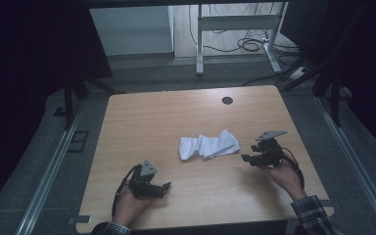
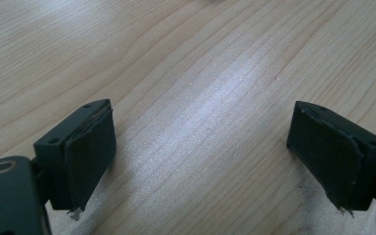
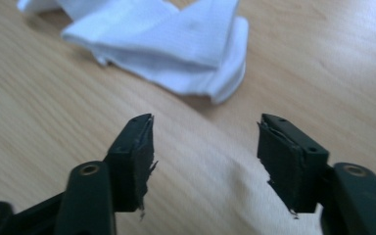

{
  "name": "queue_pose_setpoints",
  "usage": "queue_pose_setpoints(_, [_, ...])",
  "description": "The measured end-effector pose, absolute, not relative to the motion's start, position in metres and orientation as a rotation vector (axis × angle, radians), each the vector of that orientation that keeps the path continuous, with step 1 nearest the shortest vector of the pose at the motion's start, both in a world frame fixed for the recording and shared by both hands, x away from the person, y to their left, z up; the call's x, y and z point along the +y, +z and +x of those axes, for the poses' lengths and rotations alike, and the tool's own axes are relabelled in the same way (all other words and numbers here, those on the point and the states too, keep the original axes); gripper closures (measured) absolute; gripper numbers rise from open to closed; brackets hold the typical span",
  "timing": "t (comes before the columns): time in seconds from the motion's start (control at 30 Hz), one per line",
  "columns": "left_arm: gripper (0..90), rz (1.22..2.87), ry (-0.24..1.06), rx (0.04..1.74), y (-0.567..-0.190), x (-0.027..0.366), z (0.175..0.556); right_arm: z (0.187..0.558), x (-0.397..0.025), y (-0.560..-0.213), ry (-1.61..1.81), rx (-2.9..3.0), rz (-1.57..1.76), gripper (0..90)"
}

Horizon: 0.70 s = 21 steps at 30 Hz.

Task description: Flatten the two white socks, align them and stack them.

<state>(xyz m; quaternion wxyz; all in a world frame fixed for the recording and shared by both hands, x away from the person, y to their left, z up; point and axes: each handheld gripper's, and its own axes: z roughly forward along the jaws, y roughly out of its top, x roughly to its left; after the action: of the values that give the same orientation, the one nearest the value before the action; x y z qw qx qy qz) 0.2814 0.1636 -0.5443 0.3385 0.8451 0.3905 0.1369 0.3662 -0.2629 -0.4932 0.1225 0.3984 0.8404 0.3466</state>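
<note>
A crumpled white cloth lies near the middle of the wooden table. My right gripper is just to its right, held in a hand, jaws open and empty; in the right gripper view the cloth lies a short way beyond the gripper. My left gripper sits low near the front left of the table, apart from the cloth, jaws wide open. Bare wood shows between its pads in the left gripper view.
A round dark grommet hole sits near the table's far edge. Behind the table stand a metal desk frame and loose cables on the floor. Metal rails run along both sides of the table.
</note>
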Motion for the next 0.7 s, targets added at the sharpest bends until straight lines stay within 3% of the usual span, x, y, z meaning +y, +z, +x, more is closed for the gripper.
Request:
queue_pose_setpoints(0.43, [11.0,2.202,0.357,1.017,-0.544,0.164,0.281,0.405,-0.241,-0.477,1.057,2.473,1.188,72.9])
queue_pose_setpoints(0.57, [11.1,2.202,0.357,1.017,-0.544,0.164,0.281,0.416,-0.231,-0.475,1.064,2.463,1.180,73.4])
queue_pose_setpoints(0.7, [11.1,2.202,0.357,1.016,-0.544,0.164,0.281,0.425,-0.219,-0.476,1.031,2.467,1.167,68.1])
